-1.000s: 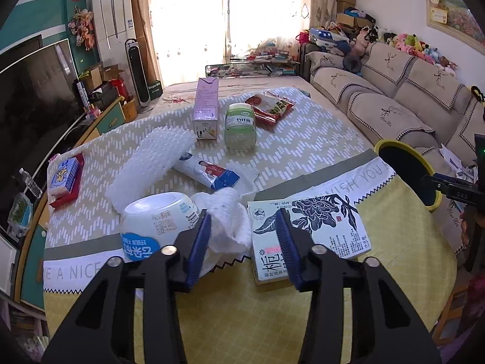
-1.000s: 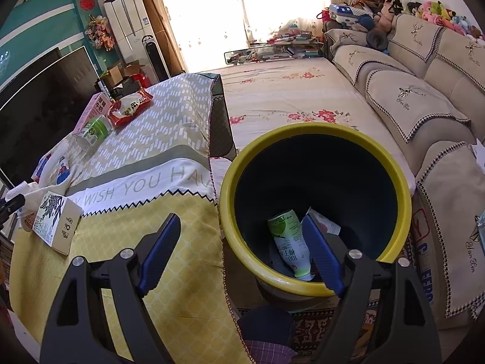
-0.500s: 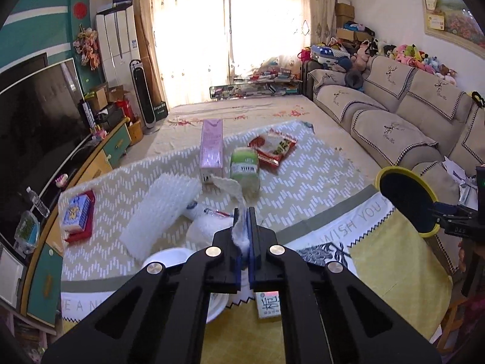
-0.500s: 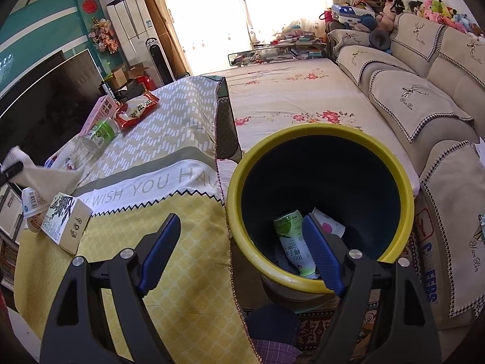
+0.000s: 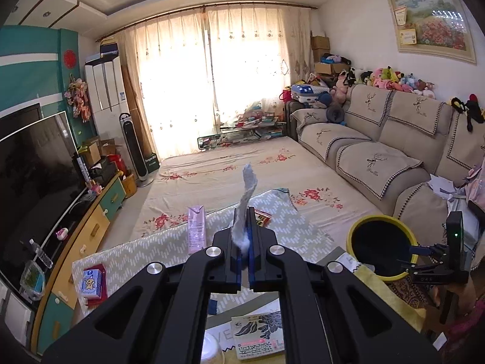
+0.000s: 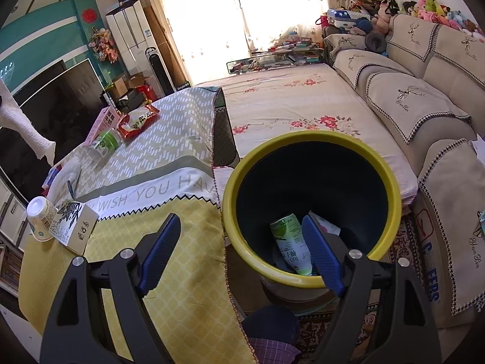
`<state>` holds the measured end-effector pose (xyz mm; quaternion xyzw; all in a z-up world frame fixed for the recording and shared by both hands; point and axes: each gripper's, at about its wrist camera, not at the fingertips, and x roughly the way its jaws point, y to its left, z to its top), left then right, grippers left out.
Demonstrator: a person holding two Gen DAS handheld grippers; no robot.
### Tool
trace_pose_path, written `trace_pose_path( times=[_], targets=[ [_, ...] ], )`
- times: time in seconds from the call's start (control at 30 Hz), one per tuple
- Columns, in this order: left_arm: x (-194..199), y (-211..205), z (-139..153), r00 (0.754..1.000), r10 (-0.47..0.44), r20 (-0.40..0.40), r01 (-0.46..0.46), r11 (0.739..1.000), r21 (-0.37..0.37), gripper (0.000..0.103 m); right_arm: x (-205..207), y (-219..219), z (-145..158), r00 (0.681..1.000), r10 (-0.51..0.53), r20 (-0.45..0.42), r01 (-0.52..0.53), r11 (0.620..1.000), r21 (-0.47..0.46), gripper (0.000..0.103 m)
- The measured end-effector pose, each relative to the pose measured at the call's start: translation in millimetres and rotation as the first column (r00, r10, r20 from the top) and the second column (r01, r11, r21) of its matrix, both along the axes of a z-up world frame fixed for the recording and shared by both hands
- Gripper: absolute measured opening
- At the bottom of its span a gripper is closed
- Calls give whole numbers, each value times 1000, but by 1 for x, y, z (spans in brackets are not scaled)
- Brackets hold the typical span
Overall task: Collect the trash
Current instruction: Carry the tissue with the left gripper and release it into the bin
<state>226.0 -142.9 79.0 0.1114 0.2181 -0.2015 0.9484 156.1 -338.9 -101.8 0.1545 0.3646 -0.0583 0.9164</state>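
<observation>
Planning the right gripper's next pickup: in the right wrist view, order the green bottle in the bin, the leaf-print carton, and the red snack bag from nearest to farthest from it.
1. Green bottle, inside the yellow bin, beside the right gripper.
2. Leaf-print carton, left on the table's near edge.
3. Red snack bag, far up the tablecloth.

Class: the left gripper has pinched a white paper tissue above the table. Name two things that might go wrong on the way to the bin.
1. The left gripper grips only part of the limp white paper tissue; it might slip free.
2. The yellow-rimmed dark bin sits off the table's edge, so an early release would probably miss.
</observation>
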Motion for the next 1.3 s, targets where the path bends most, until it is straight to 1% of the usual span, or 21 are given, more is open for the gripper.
trace_pose_path(
  times=[0.13, 0.3, 0.4, 0.5, 0.63, 0.73, 0.83, 0.97, 1.1, 1.13, 1.17, 1.2, 1.23, 1.27, 1.3],
  targets=[
    [-10, -26, 10, 998, -66, -15, 66, 998, -5, 4, -11, -8, 6, 1000, -21, 17, 22, 1000, -6, 78],
    [-25, -61, 13, 989, -149, -14, 149, 989, -10, 4, -27, -25, 11, 998, -53, 34, 54, 998, -10, 78],
    [-29, -90, 12, 978, -205, -31, 204, 979, -11, 4, -36, -37, 11, 996, -83, 42, 84, 996, -7, 78],
    [-33, -125, 9, 964, -261, -43, 261, 965, 3, 4, -47, -52, 8, 992, -114, 44, 114, 993, 8, 78],
    [-37, -180, 2, 937, -342, -72, 344, 939, 13, 4, -61, -73, 4, 987, -156, 43, 155, 988, 22, 79],
    [-39, -220, -10, 913, -396, -102, 399, 917, 14, 4, -73, -88, 3, 981, -191, 41, 190, 981, 20, 79],
    [-33, -261, -28, 884, -441, -153, 447, 894, 6, 4, -87, -103, 3, 972, -230, 46, 229, 973, 17, 80],
    [-16, -302, -63, 857, -462, -229, 477, 879, 12, 4, -106, -118, 5, 959, -278, 58, 278, 961, 5, 82],
    [1, -335, -102, 836, -466, -290, 496, 868, 37, 4, -117, -130, 4, 950, -306, 63, 305, 952, 19, 83],
    [6, -342, -113, 830, -465, -307, 502, 864, 50, 6, -119, -132, 2, 949, -309, 61, 309, 951, 24, 83],
    [9, -346, -123, 827, -461, -323, 503, 862, 59, 8, -120, -134, 1, 948, -312, 59, 310, 950, 29, 83],
    [13, -353, -134, 826, -449, -341, 499, 864, 69, 26, -120, -134, 0, 948, -312, 58, 310, 950, 34, 83],
    [16, -351, -144, 829, -436, -350, 490, 868, 78, 59, -120, -135, 0, 949, -310, 56, 308, 951, 36, 83],
    [19, -350, -151, 836, -424, -347, 479, 874, 86, 70, -119, -134, -1, 950, -308, 54, 306, 951, 37, 83],
    [21, -347, -155, 846, -413, -339, 467, 879, 95, 75, -118, -133, -1, 951, -304, 53, 302, 952, 38, 84]
  ],
)
